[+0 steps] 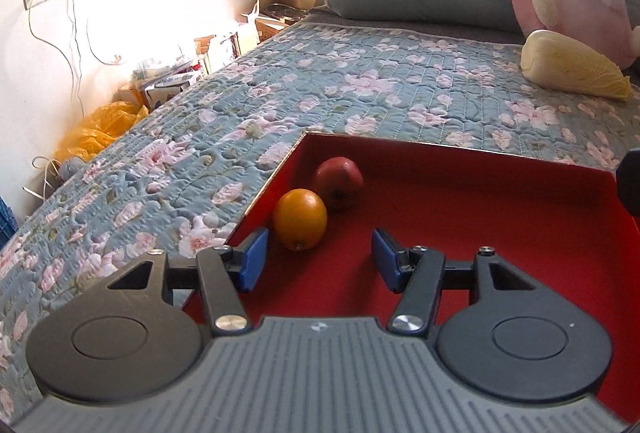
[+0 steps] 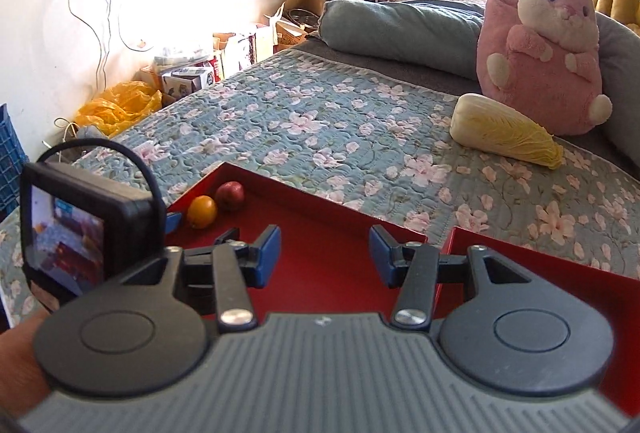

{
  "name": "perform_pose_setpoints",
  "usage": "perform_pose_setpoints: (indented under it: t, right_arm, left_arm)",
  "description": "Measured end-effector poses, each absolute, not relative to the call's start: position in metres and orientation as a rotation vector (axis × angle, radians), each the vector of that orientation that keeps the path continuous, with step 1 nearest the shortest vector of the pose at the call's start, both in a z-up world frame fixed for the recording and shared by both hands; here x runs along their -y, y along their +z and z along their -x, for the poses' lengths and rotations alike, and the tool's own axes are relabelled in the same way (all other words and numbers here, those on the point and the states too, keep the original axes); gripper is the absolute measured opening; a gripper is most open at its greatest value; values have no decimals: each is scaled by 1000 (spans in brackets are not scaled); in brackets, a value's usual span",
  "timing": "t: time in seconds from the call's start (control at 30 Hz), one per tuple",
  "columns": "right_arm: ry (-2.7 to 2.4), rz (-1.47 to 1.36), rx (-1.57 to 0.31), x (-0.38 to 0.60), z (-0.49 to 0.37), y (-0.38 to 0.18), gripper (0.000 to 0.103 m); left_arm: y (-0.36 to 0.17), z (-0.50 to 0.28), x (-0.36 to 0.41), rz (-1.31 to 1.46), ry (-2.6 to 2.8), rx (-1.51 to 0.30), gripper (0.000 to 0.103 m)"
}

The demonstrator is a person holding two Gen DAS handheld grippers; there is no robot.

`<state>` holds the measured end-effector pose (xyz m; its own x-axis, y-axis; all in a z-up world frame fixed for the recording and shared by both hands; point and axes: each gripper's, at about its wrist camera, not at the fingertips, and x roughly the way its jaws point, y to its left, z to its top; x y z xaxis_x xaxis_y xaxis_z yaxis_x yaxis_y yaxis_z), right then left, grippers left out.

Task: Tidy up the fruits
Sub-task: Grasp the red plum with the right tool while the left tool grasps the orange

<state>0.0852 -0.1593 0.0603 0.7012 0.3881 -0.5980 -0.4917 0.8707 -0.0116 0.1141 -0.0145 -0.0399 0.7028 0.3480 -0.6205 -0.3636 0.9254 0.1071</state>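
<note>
In red tray [image 1: 460, 169]: one orange [image 1: 300, 219], one apple [image 1: 338, 177]; both claws spread, empty.

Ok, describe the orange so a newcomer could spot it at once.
On the floral bedspread lies a red tray. In its far left corner two round fruits touch: the orange is the nearer, bright yellow-orange one, and the red apple sits just behind it.

L gripper [image 1: 318, 259] open, empty | R gripper [image 2: 324, 257] open, empty, angled down
</note>
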Motion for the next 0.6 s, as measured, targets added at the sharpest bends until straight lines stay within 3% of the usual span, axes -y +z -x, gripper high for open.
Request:
perform_pose_setpoints:
  t: [0.2,0.33,0.6]
  right_arm:
    - [547,182,-665,143,-112,49,51]
    - [580,188,-677,127,-127,45,51]
    - [589,156,-713,106,-150,31,51]
  left_arm:
    - [-44,-119,7,61,367,-655,61]
    - [-45,-122,-4,94,363,-637,41]
    - [-44,-119,-8,105,357,-622,41]
